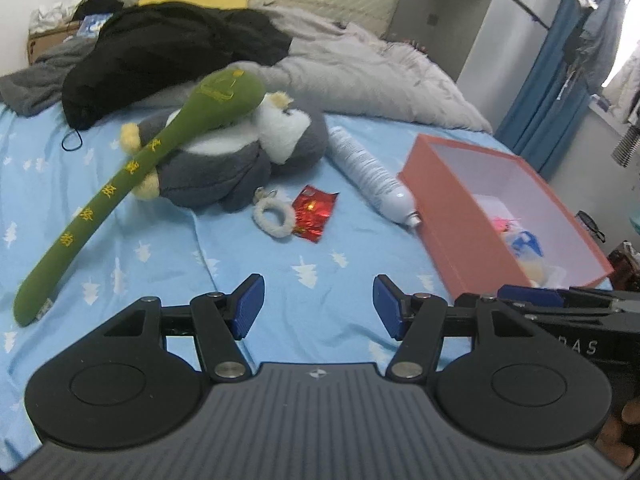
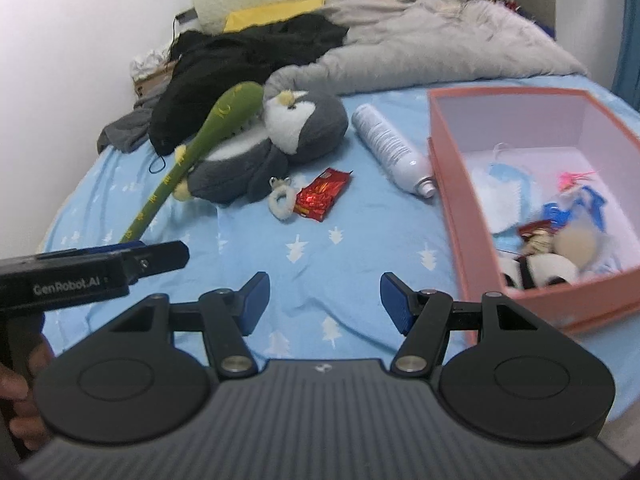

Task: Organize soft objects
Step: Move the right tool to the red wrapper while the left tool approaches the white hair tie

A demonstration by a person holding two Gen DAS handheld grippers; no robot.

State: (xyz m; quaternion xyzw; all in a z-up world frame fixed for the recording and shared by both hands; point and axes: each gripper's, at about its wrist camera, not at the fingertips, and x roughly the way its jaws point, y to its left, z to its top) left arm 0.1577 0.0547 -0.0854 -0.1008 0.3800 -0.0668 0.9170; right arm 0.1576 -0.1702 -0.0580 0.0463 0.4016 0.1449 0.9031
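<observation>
- The left gripper (image 1: pixel 318 306) was held with its blue pads apart and nothing between them, over bare blue bedsheet (image 1: pixel 168 248).
- The right gripper (image 2: pixel 324 304) was likewise held apart and empty, just beside the near corner of the pink box (image 2: pixel 452 216).
- An open stretch of sheet was seen between both grippers and the scattered items.
- The grey plush penguin (image 2: pixel 280 148) was seen lying mid-bed, with the long green plush (image 1: pixel 120 184) laid across it and reaching toward the left edge.
- A small white fluffy ring (image 2: pixel 281 200) was found touching a red foil packet (image 2: pixel 322 196), just in front of the penguin.
- A white spray bottle (image 2: pixel 394 152) was seen lying between the penguin and the box, its nozzle close to the box wall.
- Several soft items were already seen inside the box.
- Black clothing (image 1: pixel 160 48) and a grey duvet (image 2: pixel 440 44) were piled behind, toward the headboard.
</observation>
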